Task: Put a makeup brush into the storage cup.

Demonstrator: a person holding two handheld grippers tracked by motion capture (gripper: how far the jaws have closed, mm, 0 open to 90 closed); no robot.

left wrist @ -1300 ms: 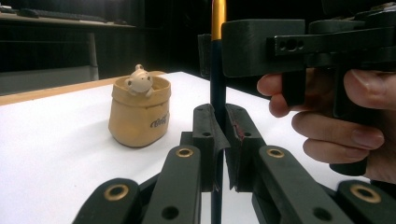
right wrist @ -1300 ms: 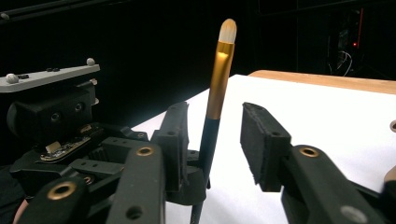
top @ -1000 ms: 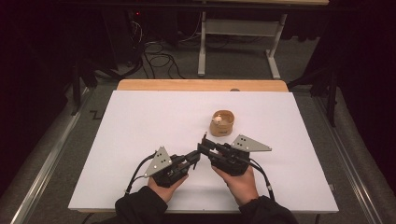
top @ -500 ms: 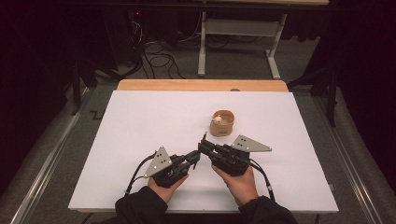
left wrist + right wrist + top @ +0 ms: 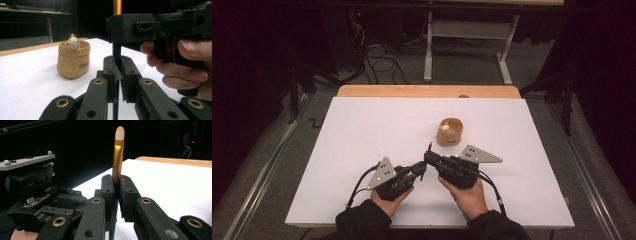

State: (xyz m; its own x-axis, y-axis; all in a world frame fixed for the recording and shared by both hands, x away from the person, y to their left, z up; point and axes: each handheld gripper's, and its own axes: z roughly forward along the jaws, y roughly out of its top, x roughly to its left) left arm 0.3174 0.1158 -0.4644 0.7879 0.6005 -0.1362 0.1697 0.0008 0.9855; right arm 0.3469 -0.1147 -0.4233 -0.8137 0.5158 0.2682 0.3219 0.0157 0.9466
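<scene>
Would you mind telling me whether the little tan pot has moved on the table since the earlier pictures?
No. The pot sits at the same spot as before, just short of the wooden strip at the table's far edge, beyond both grippers.

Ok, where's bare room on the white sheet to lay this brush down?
Free: the whole left half, and the far strip behind the pot. Also right of the right gripper. Crowded: the near middle, where both grippers hold the brush, left gripper close by.

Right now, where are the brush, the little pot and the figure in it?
brush (image 5: pixel 118 157): right gripper view, gold ferrule.
pot (image 5: pixel 72 63): left gripper view, front wall.
figure (image 5: pixel 72 44): left gripper view, its head.
</scene>
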